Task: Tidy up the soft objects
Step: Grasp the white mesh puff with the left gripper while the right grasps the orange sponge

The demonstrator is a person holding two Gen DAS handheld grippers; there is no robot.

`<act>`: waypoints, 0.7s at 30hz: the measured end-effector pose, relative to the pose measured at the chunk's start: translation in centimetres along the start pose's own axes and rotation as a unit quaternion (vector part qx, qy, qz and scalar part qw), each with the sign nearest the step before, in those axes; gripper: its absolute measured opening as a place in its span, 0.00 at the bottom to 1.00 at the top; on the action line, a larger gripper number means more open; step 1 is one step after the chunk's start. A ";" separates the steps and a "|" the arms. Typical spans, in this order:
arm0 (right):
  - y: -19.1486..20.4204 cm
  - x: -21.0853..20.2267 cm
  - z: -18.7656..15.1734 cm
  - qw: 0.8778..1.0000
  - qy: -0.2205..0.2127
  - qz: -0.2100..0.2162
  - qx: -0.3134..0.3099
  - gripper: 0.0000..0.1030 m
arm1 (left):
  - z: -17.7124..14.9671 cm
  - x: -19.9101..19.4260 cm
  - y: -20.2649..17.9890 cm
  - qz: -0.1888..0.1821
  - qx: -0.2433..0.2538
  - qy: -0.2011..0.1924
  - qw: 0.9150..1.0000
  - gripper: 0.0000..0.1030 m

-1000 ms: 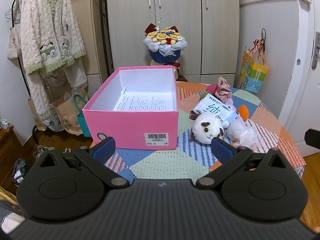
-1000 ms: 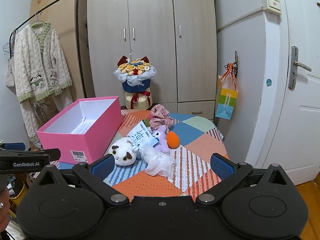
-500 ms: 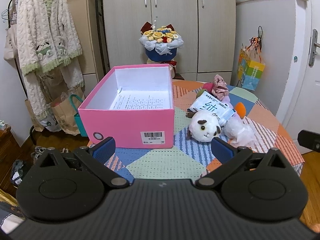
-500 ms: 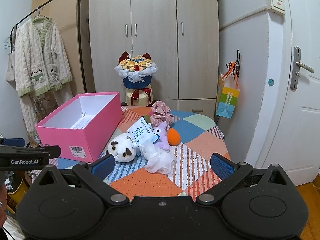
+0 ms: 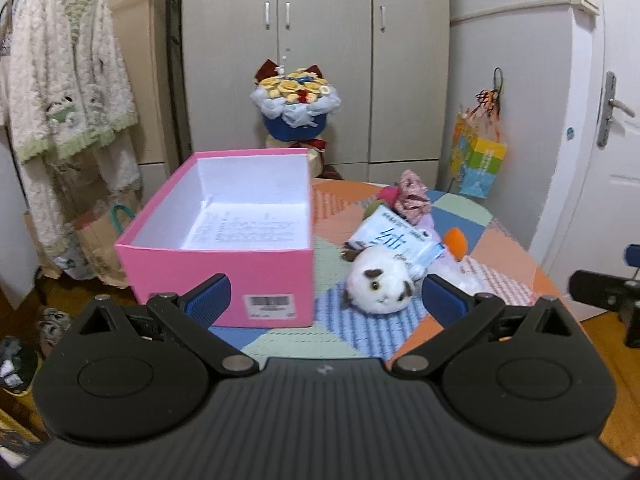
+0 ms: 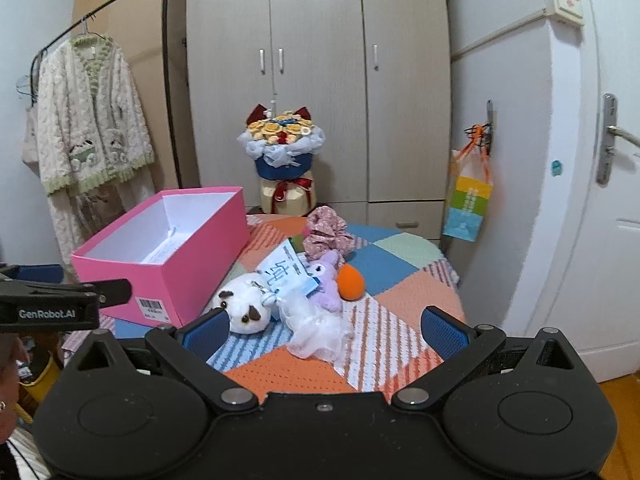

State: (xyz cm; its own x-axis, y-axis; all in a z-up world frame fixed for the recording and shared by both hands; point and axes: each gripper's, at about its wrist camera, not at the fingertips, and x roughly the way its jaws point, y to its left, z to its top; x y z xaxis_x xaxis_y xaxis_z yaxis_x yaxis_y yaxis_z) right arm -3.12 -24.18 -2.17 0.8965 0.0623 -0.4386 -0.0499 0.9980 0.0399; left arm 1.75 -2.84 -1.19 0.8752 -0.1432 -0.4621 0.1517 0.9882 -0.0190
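An open pink box (image 5: 224,268) (image 6: 188,260) with a printed sheet inside stands on the left of the patchwork table (image 5: 360,340). To its right lies a heap of soft things: a white-and-brown plush (image 5: 378,280) (image 6: 244,308), a blue-white packet (image 5: 394,238) (image 6: 286,272), an orange ball (image 5: 456,242) (image 6: 350,282), a floral scrunchie (image 5: 412,196) (image 6: 328,234), a purple plush (image 6: 326,284) and white mesh (image 6: 316,328). My left gripper (image 5: 326,298) is open, short of the box and the plush. My right gripper (image 6: 324,326) hangs open above the mesh.
A flower bouquet (image 5: 296,108) stands behind the box, before a wardrobe (image 5: 312,40). A fluffy cardigan (image 5: 68,84) hangs on a rack at the left. A colourful bag (image 5: 478,160) hangs by the white door (image 5: 616,140). Paper bags (image 5: 96,240) sit on the floor.
Both grippers have come closer to the table and lower; the box and the plush heap look larger. Both stay open, and nothing on the table has moved.
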 end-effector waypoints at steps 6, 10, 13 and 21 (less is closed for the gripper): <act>-1.7 3.1 1.1 1.000 0.010 -0.006 -0.020 1.00 | 0.2 3.0 -1.7 -0.036 0.012 0.005 0.999 1.00; -2.6 5.1 1.8 0.999 0.013 -0.004 -0.033 1.00 | 0.2 4.8 -3.2 -0.070 0.026 0.015 0.997 0.99; -3.6 6.8 2.1 0.999 0.016 -0.008 -0.044 1.00 | -0.2 5.9 -4.7 -0.099 0.045 0.018 0.994 0.99; -7.5 11.9 2.1 0.997 0.038 0.059 -0.027 1.00 | -2.0 10.3 -8.2 -0.167 0.056 0.038 0.984 0.97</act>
State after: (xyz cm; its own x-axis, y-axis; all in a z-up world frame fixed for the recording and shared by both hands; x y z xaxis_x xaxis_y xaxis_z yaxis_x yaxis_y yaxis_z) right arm 8.82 -30.98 -5.77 0.8472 0.1787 -0.5004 -0.1790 0.9827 0.0480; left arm 8.65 -12.29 -7.57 0.7310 -0.4507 -0.5123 0.4788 0.8737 -0.0856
